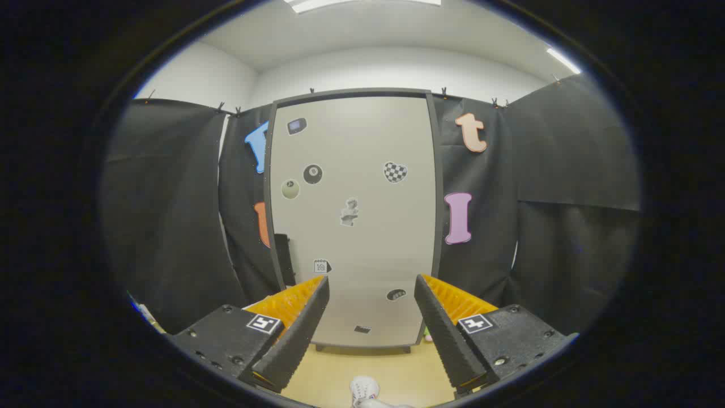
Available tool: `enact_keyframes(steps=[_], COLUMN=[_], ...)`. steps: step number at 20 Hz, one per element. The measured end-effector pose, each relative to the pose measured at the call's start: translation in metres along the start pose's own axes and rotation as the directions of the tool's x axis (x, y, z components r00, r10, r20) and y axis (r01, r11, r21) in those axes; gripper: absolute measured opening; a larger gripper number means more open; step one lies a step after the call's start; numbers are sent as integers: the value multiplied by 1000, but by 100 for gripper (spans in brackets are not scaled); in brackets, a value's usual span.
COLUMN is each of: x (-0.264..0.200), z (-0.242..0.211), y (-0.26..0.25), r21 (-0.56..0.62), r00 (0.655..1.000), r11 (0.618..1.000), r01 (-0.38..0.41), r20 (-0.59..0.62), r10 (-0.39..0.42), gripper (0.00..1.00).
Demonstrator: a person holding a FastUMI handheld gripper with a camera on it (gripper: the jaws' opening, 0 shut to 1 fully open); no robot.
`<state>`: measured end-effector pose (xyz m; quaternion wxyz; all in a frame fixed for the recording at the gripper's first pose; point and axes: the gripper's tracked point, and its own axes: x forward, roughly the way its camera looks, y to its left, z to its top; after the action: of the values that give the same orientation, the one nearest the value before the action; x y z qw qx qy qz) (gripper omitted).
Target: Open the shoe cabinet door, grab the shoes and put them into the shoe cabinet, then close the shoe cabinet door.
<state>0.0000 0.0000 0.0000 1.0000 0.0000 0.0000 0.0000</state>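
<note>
One tall pale-grey shoe cabinet door [351, 221], dotted with stickers, stands shut ahead of my tongs [371, 323], whose fingers are apart and hold nothing. A white shoe [363, 390] lies on the tan floor [396, 368] before that door, low between the fingers. I see no handle, so my fingers may slip off the door's edge.

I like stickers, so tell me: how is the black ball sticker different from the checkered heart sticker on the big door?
The black ball sticker is round; the checkered heart sticker is heart-shaped. The ball is nearly all black with a pale spot; the heart has black and white squares. The ball sits toward the door's hinge-less left side beside a pale round sticker; the heart sits alone on the other side. Both are stuck on the closed cabinet door, beyond the open gripper.
</note>
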Motion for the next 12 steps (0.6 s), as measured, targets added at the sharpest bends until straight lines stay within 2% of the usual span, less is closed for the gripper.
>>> enact_keyframes(steps=[12], x=[4], z=[-2], y=[4], r21=[-3], r00=[1000], r11=[1000], r01=[10], r20=[0], r10=[-10], gripper=[99])
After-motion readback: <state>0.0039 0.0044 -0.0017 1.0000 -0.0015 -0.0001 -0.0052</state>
